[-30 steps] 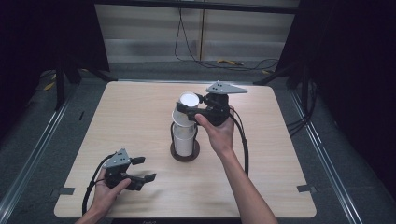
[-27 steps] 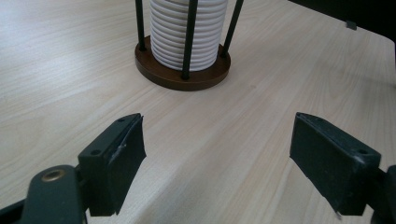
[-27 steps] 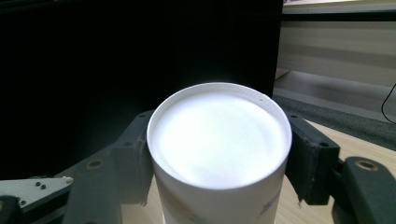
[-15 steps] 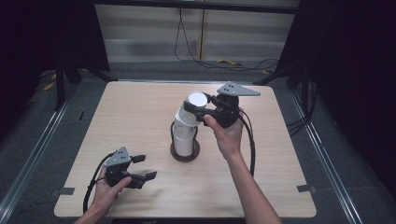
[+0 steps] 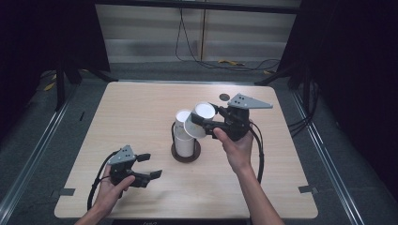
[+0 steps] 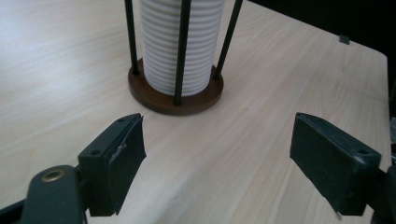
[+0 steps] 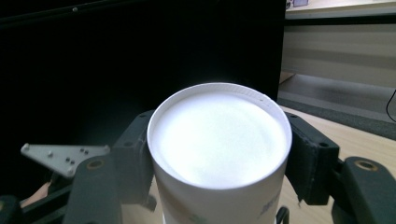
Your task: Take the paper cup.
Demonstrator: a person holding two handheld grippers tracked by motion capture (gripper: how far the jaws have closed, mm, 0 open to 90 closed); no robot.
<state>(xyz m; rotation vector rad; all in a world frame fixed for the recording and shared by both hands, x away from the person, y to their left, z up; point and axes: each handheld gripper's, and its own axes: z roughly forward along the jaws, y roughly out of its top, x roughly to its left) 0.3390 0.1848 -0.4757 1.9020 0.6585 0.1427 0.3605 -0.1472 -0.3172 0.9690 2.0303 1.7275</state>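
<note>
A stack of white paper cups stands upside down in a black wire holder on a round brown base at the table's middle. My right gripper is shut on one white cup, lifted off the stack and tilted to the right of it. In the right gripper view both black jaws press the sides of that cup, its flat bottom facing the camera. My left gripper rests low near the front left, open with nothing between its jaws. Its own view looks between the open left gripper jaws at the ribbed stack and base.
The light wooden table has bare room all round the holder. A small dark disc lies at the back right. Cables run from both grippers toward the front edge. Dark floor and metal rails surround the table.
The right gripper has carried the cup up and to the right, off the top of the stack, and tilted it. The left gripper has stayed in place.
</note>
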